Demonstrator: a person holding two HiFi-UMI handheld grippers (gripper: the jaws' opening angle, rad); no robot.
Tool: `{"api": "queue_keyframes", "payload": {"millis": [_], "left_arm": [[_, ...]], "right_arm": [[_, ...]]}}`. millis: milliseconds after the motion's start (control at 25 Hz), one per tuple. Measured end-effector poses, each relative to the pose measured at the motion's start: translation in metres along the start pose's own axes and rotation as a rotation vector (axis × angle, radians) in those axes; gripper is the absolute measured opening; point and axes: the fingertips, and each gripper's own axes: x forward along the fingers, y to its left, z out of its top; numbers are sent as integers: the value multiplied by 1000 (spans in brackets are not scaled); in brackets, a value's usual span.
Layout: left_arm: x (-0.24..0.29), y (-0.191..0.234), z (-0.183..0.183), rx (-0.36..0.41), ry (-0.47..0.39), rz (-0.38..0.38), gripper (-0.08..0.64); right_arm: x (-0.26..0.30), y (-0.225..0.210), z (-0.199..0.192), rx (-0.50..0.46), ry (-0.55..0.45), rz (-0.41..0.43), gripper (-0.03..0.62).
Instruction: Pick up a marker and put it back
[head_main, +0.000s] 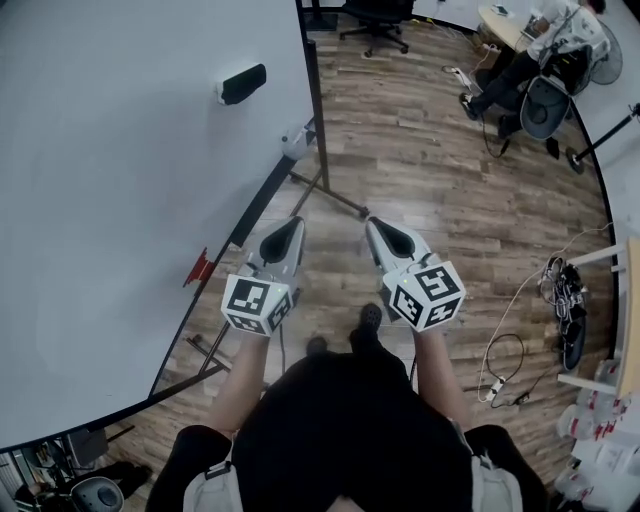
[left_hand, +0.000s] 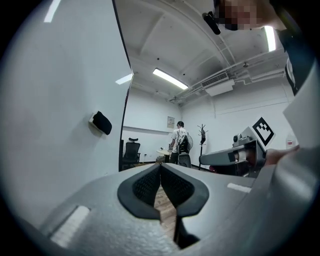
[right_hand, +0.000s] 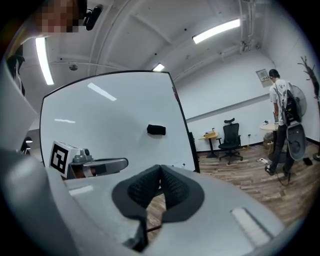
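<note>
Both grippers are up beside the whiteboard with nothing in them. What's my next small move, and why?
Probably swing the left gripper toward the small red object on the large whiteboard's lower edge, opening its jaws on the way. Both it and the right gripper are shut and empty over the wooden floor, and the red piece, possibly the marker, lies nearest the left one.

A black eraser (head_main: 242, 83) clings to the whiteboard (head_main: 100, 200) at ten o'clock; an office chair (head_main: 377, 20) stands at twelve on the wood floor (head_main: 450, 200).
</note>
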Motion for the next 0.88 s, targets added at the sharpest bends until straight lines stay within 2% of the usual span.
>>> {"api": "queue_keyframes", "payload": {"millis": [400, 560, 720, 880], "left_arm": [[69, -13, 4, 3, 10, 133, 12], [88, -20, 0, -13, 21, 170, 12], [98, -20, -7, -11, 45, 180, 12], [100, 0, -14, -20, 61, 205, 12]], "right_arm": [[24, -77, 19, -8, 41, 136, 2], [32, -99, 18, -53, 79, 154, 2], [46, -109, 10, -6, 105, 181, 2], [63, -109, -3, 16, 140, 194, 2]]}}
